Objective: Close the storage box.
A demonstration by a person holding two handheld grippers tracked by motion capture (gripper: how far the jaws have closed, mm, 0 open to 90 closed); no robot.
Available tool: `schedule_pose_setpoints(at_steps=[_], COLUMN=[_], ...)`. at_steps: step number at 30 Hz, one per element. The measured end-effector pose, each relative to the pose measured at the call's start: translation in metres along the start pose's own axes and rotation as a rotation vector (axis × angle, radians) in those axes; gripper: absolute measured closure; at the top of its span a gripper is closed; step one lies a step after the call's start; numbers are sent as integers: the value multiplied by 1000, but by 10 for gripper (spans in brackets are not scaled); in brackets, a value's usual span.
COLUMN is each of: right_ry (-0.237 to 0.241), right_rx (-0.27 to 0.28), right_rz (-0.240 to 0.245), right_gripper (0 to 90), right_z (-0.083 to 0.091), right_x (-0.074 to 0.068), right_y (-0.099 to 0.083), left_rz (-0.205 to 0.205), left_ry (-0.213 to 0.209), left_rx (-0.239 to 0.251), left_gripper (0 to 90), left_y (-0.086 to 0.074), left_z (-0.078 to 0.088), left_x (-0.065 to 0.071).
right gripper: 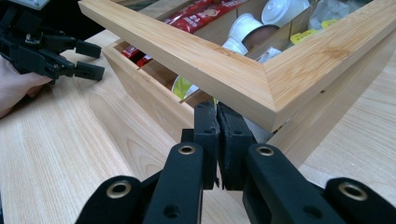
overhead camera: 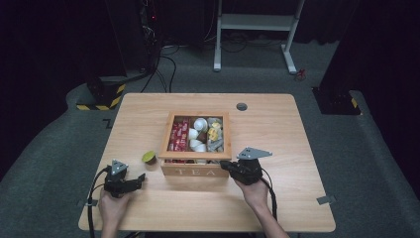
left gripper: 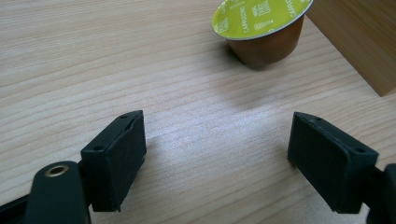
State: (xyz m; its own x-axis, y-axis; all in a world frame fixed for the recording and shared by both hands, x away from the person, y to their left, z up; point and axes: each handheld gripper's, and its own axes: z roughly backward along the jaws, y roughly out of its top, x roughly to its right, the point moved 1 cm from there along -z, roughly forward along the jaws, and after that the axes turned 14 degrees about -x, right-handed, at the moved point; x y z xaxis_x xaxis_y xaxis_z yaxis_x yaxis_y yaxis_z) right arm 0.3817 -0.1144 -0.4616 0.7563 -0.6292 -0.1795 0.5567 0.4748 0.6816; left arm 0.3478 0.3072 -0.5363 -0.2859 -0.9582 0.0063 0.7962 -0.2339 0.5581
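a: item one, right gripper (overhead camera: 227,166)?
b: jaws pressed together with no gap seen between the pads. in the right gripper view the tips sit just under the near corner of the lid (right gripper: 224,65), a wooden frame, which stands raised off the box (right gripper: 140,100) at that corner. whether the pads pinch anything i cannot tell.

a: item two, the box itself?
b: wooden tea box (overhead camera: 195,170), "tea" lettered on its front wall, directly ahead of the right gripper and touching or just beside its tips. through the lid frame: red sachets (overhead camera: 179,136), white capsules (overhead camera: 198,131), yellow-and-grey packets (overhead camera: 215,135), each in its own compartment.

a: item three, left gripper (overhead camera: 140,179)?
b: jaws wide apart, nothing between them, bare table (left gripper: 116,60) under the pads. the person's hand (overhead camera: 113,206) grips its body from behind.

a: item four, loose stock?
b: one coffee capsule (left gripper: 261,28), lime-green foil top printed "cappuccino", brown cup, standing upright on the table ahead of the left gripper and a little to its right, apart from the pads. in the high view it sits just beside the box's left wall, between the left gripper and the box.

a: the two grippers relative to each other?
b: well apart, one off each front corner of the box.
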Motion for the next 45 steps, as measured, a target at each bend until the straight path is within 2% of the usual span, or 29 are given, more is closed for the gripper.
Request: schedule_pose_setpoints(at_steps=[12, 17, 29, 45], right_ry=[0, -5, -20, -57], right_rx=[-23, -63, -3, 73], right_rz=[1, 10, 22, 6], right_gripper=[865, 840, 790, 678], right_z=[-7, -12, 4, 30], right_x=[-1, -4, -5, 10], right_y=[-9, -16, -14, -3], left_rz=[0, 0, 0, -3], left_ry=[1, 1, 4, 5], left_rx=[-1, -1, 2, -1], left_gripper=[197, 197, 199, 199], left_y=[0, 0, 0, 0], left_z=[0, 0, 0, 0], left_x=[0, 0, 0, 0])
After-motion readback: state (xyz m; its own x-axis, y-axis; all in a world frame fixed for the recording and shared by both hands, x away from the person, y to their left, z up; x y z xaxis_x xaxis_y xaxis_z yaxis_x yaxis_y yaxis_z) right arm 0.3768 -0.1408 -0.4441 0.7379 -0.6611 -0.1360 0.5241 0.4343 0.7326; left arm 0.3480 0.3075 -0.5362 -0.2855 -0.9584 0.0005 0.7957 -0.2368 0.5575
